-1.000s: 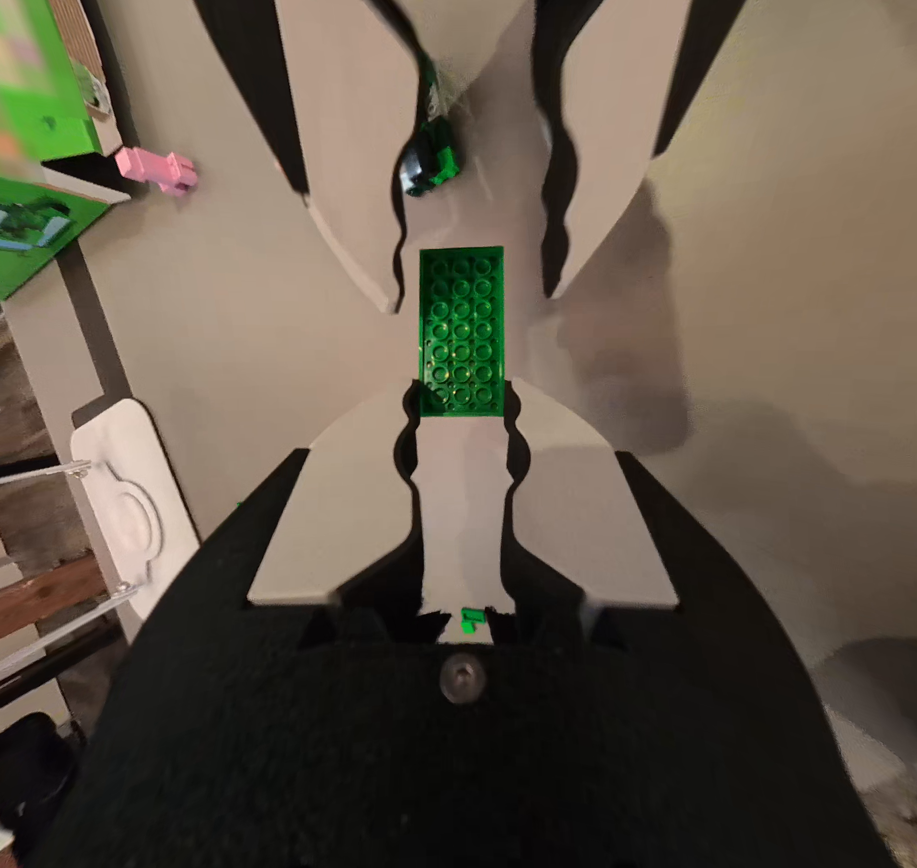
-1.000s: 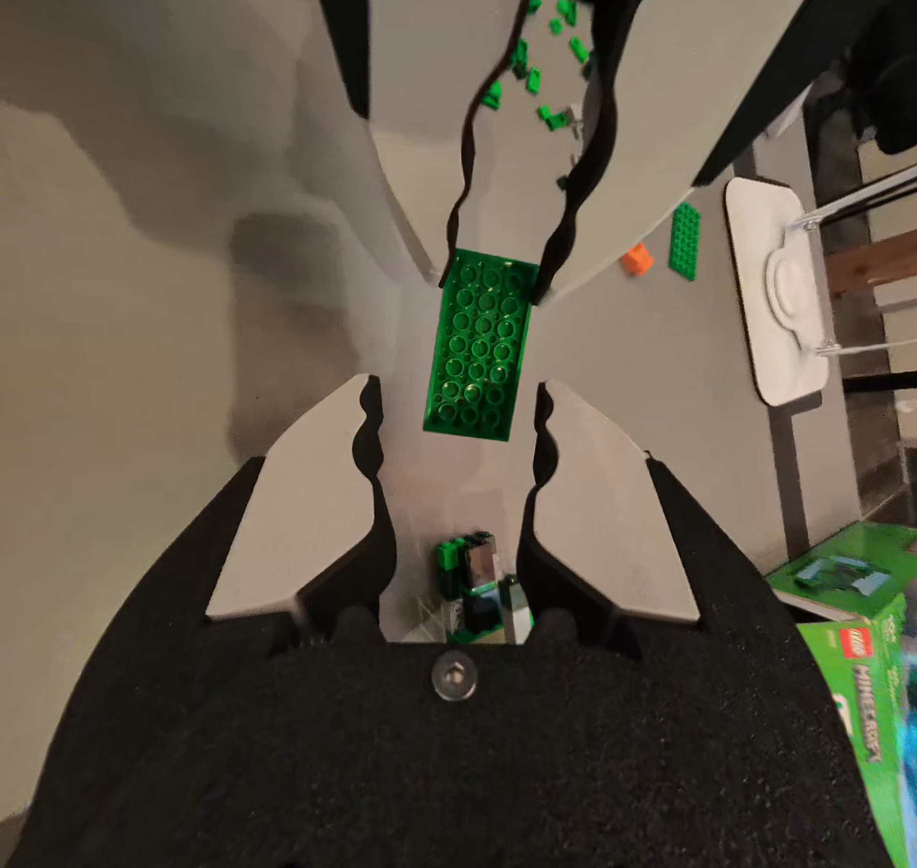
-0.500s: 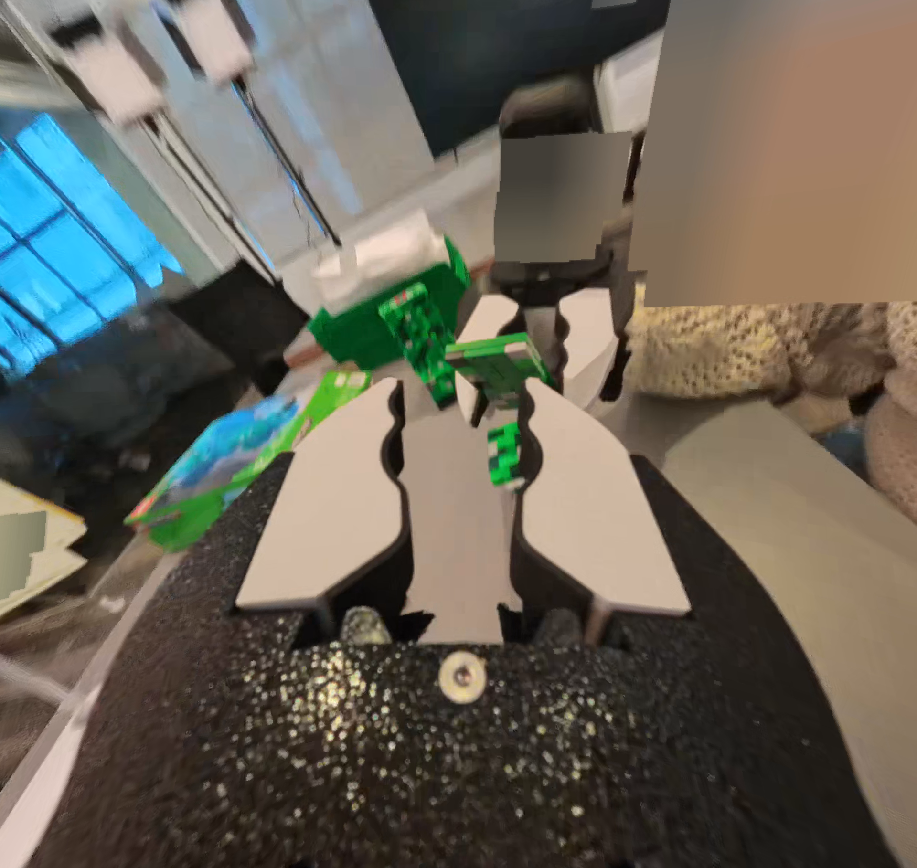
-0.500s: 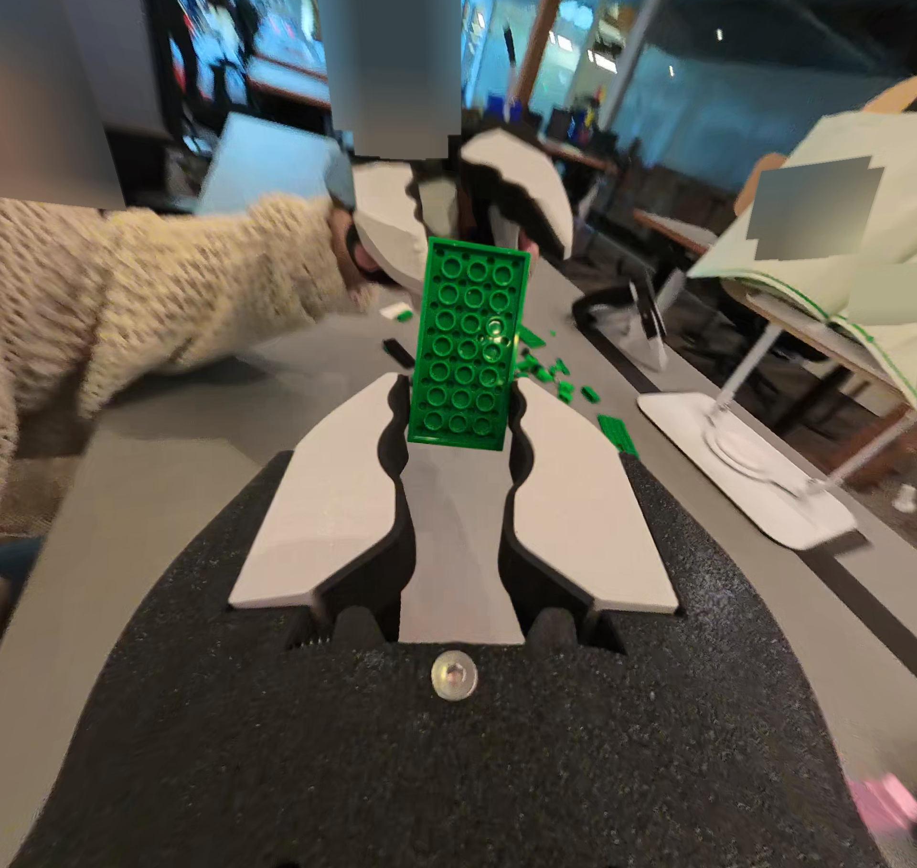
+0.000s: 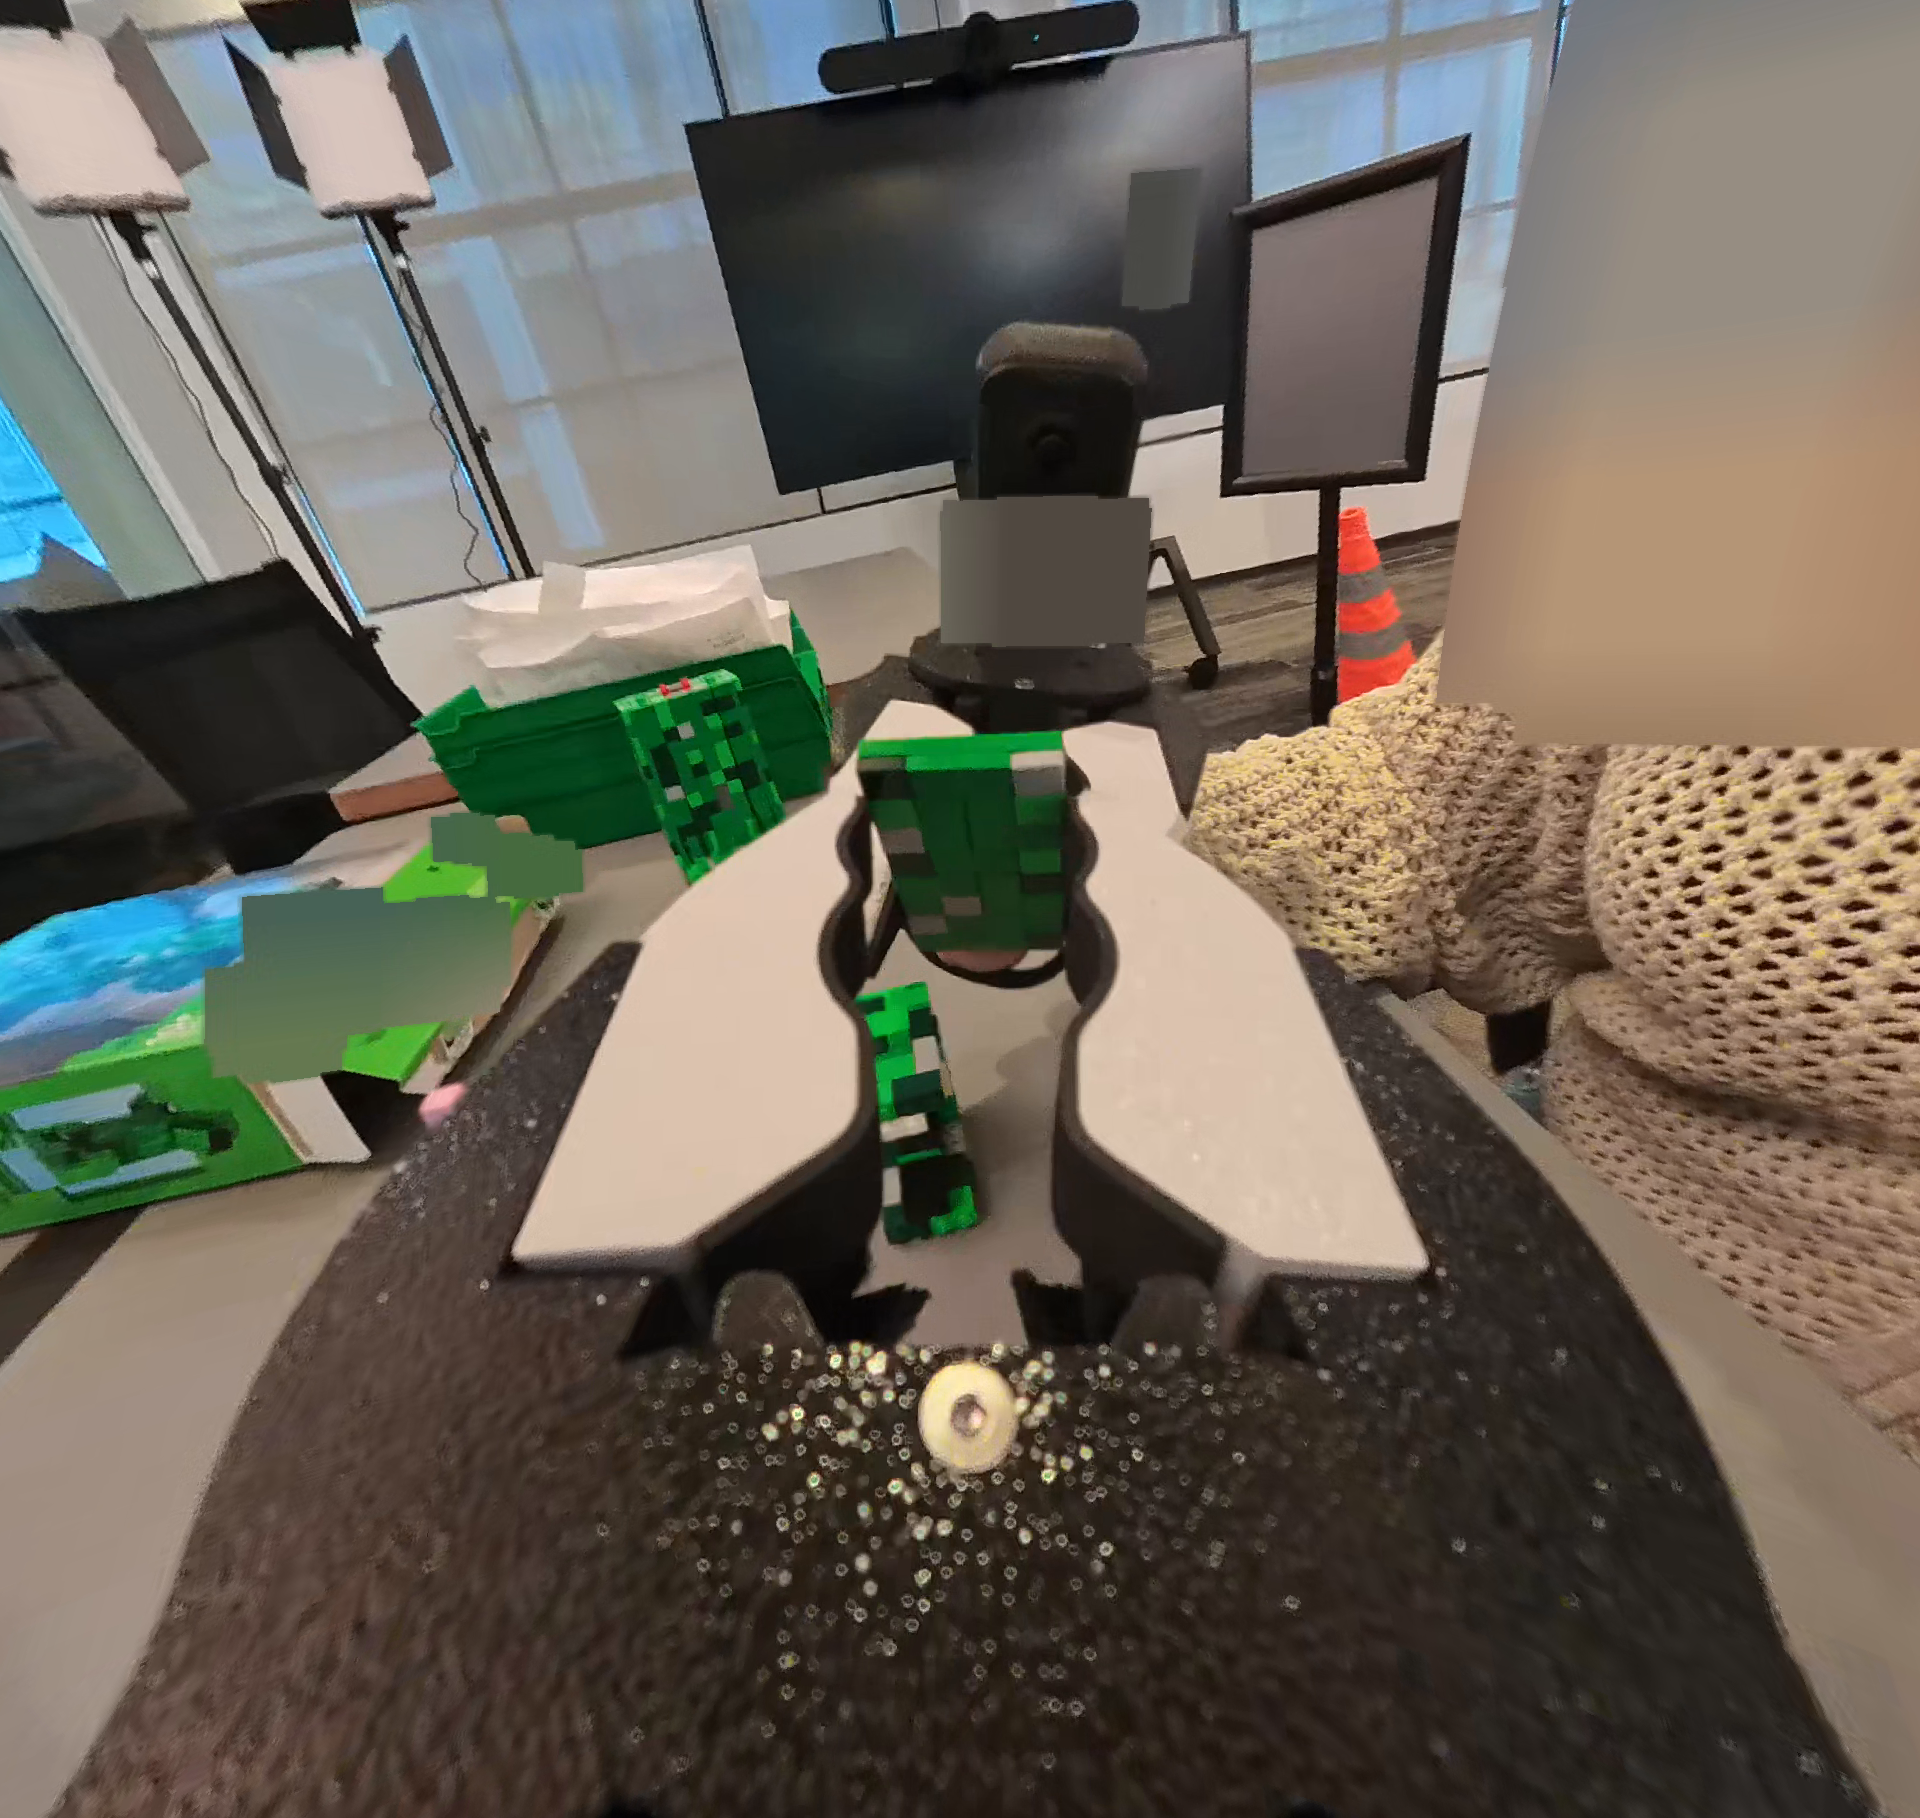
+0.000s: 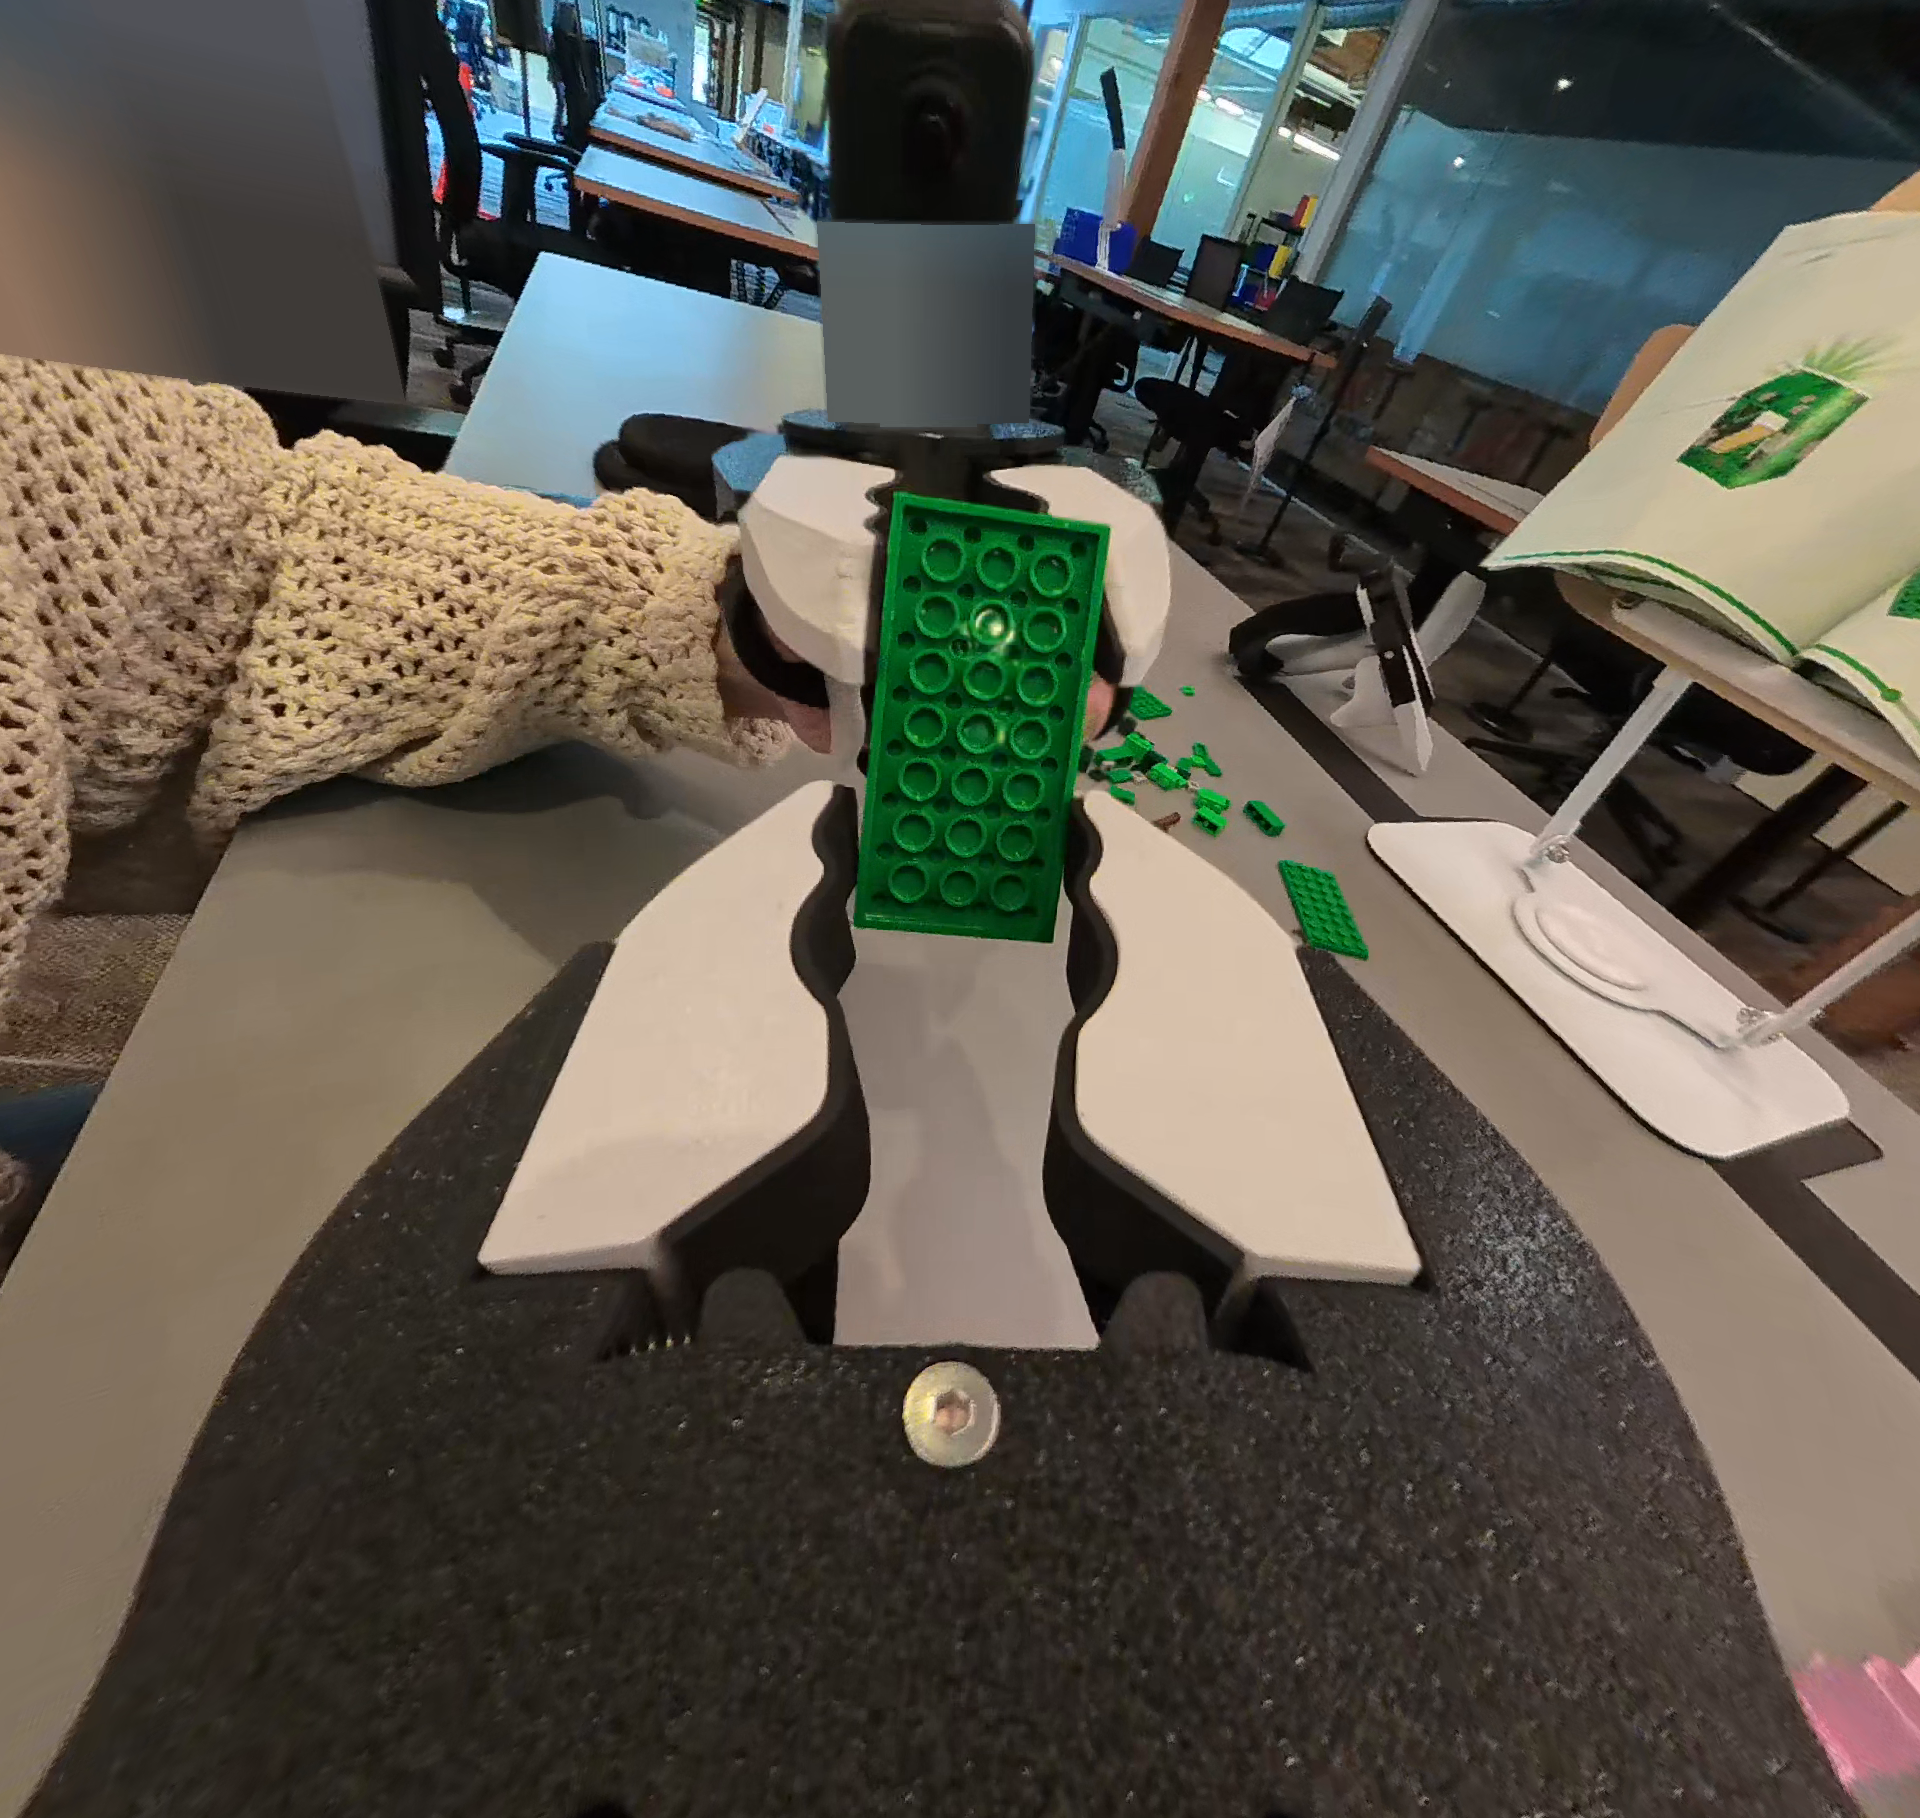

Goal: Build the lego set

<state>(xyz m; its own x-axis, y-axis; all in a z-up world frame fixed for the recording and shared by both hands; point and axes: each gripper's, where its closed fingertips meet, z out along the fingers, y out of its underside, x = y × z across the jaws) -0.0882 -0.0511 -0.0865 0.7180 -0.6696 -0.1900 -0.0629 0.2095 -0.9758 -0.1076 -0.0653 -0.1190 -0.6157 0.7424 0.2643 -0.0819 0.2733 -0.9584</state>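
A green plate (image 6: 977, 719) stands upright between both grippers, its ringed underside facing the right wrist view. Its other side (image 5: 966, 843), covered in green, dark and grey squares, faces the left wrist view. My right gripper (image 6: 961, 812) is shut on the plate's lower end. My left gripper (image 5: 966, 792) is shut on the opposite end and shows beyond the plate in the right wrist view (image 6: 987, 542). The plate is held above the grey table (image 6: 416, 937). A green pixel-patterned column (image 5: 920, 1114) lies on the table under my left fingers.
A taller patterned green figure (image 5: 696, 781) stands by a green bin (image 5: 561, 760) and the set's box (image 5: 135, 1072). Loose green pieces (image 6: 1164, 771), a spare green plate (image 6: 1320, 906) and a white booklet stand (image 6: 1610, 999) are at the right. A knit sleeve (image 6: 364, 625) rests on the table. Both grippers' tips are close together, under 4 cm apart.
Both grippers have tipped up from looking down at the table to looking level, turning the plate upright. My right gripper, open a second ago, has closed on the plate.
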